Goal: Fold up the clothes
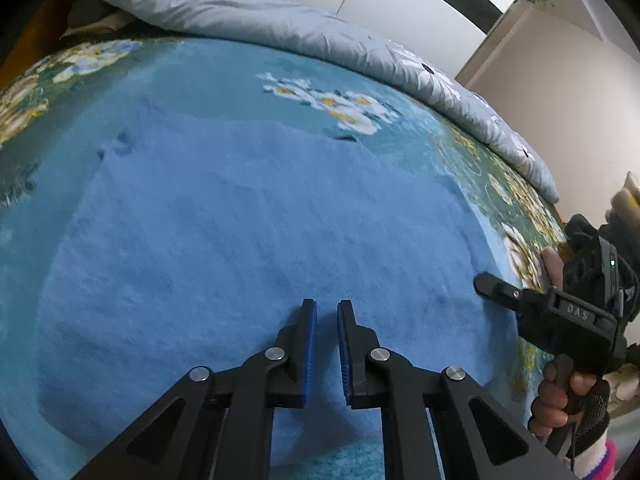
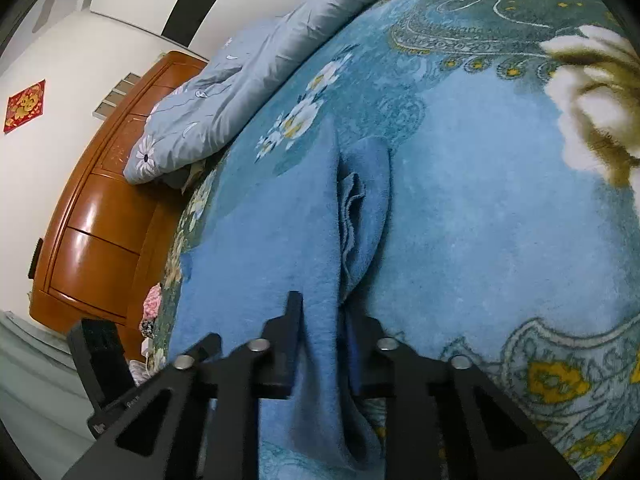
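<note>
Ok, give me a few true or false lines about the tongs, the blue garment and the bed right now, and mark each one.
1. The right tongs are clamped on a bunched edge of the blue garment. True.
2. The left tongs grip the garment too. False: there is a gap between their pads and nothing in it; they sit over the flat cloth.
3. The garment lies on a floral blanket. True.
4. A red quilt is heaped at the bed's far side. False: the quilt is grey with white flowers.
5. A wooden dresser stands beside the bed. True.
</note>
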Tool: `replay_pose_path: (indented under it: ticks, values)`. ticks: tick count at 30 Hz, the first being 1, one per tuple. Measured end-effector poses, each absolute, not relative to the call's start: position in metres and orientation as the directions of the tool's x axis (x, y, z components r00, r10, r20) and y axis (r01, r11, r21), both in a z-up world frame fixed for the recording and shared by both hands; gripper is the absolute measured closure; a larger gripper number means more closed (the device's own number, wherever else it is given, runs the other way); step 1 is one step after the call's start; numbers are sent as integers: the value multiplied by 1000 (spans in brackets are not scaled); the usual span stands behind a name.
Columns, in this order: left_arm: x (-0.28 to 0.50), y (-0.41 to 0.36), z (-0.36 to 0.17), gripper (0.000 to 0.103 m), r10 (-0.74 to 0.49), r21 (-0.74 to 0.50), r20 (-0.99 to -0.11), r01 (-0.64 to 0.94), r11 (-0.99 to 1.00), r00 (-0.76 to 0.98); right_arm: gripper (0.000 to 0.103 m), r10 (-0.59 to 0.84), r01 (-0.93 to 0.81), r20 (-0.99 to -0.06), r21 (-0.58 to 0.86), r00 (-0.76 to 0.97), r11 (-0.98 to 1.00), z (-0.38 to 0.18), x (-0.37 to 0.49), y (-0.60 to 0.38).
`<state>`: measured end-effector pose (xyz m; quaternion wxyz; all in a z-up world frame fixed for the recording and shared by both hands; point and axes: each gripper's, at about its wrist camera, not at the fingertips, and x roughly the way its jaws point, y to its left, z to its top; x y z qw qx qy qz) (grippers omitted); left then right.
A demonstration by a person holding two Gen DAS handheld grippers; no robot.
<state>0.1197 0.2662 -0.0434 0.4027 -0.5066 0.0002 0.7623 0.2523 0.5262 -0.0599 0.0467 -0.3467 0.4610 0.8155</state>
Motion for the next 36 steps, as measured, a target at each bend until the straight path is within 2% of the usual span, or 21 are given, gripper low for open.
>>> replay_pose_path:
  ticks: [5,16,24,28,31,34,36]
  values:
    - [130,273,-53,92,585,-373,-796,-636,-676,-155,88,-213,-399,-628,684,-749,-611,-42,248,519]
    - [78,302,-37,92,663,-486,-739,-590,-645,-116,88,-171,-409,-665,620,-727,-670,-9,242,504]
    - [61,318,-58,92,642,-511,-764,-550,-660,-60,88,-151,-411,-695,570,-703,-712,8,231,495]
    - [64,281,-40,92,711,-588,-701,-518,-621,-55,88,-127,-421,-719,530,-684,-736,21,226,488]
    - [77,221,-20,91,763,-619,-630,-502,-604,-140,88,-101,-416,-743,476,-661,-775,35,218,474]
    - [84,174,-5,91,784,-611,-578,-516,-600,-226,88,-88,-397,-763,428,-641,-812,47,203,455]
    - [86,156,2,91,771,-579,-578,-531,-619,-268,88,-78,-384,-770,400,-633,-832,56,190,440]
